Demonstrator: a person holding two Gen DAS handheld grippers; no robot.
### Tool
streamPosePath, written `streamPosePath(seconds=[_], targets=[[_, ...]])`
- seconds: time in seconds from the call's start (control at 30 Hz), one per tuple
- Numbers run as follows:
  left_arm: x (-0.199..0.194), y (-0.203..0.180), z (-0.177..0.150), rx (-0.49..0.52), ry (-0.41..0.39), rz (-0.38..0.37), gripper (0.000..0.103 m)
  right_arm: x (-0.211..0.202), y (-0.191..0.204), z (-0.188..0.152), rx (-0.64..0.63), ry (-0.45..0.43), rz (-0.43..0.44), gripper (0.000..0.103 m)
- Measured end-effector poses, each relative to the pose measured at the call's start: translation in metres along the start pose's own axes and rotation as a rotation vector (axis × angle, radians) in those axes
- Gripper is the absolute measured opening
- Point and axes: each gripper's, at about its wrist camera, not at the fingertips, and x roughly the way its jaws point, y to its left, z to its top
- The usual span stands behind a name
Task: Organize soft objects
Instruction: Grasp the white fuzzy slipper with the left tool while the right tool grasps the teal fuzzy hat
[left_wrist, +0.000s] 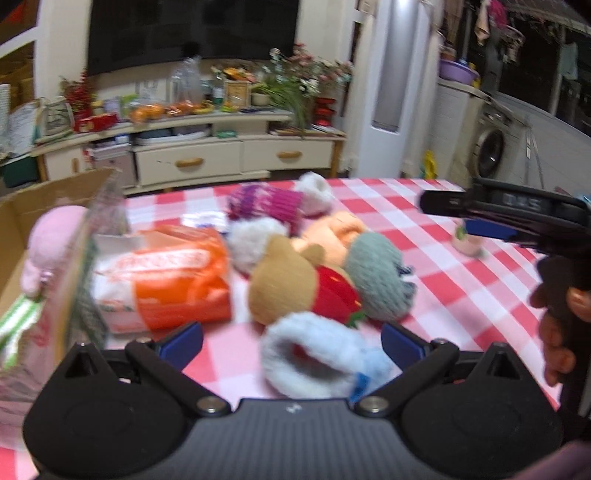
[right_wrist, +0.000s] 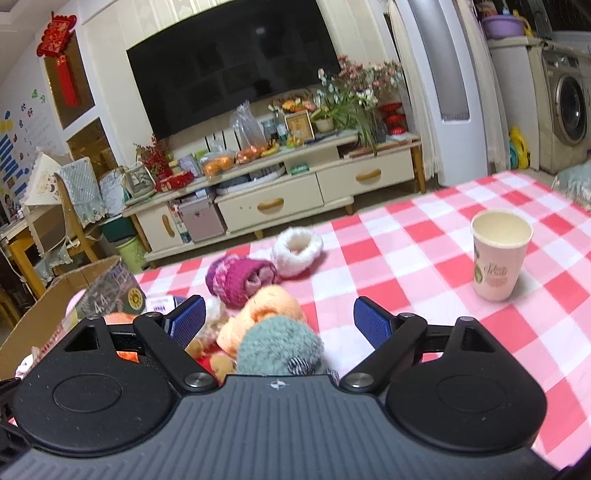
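Now, left gripper (left_wrist: 291, 341) low over the bench (left_wrist: 461, 295), jaws apart, straddling the pale-blue fuzzy slipper (left_wrist: 317, 354) dead ahead; right gripper (right_wrist: 279, 319) farther off, jaws apart too, above the grey-green plush (right_wrist: 277, 345).

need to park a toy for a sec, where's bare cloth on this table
Bare checked cloth lies between the soft pile and the paper cup, and nearer, right of the right tool. Crowded: grey plush, orange plush, magenta knit, white fluffy piece, the cardboard box left.
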Motion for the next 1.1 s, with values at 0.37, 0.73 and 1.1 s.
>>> streamPosePath(seconds=[0.37,0.73,1.1], targets=[[0.036,-0.02,-0.013,0.037,0.085,-0.016,0.102,0.03,-0.005,-0.026,-0.013,0.119,0.1,0.103],[0.059,-0.019,-0.016,0.005,0.124,-0.014,0.102,0.062,-0.018,-0.036,0.023,0.22,0.131,0.103],[0.077,-0.019,-0.017,-0.006,0.156,-0.005,0.101,0.073,-0.017,-0.038,0.027,0.257,0.189,0.103]])
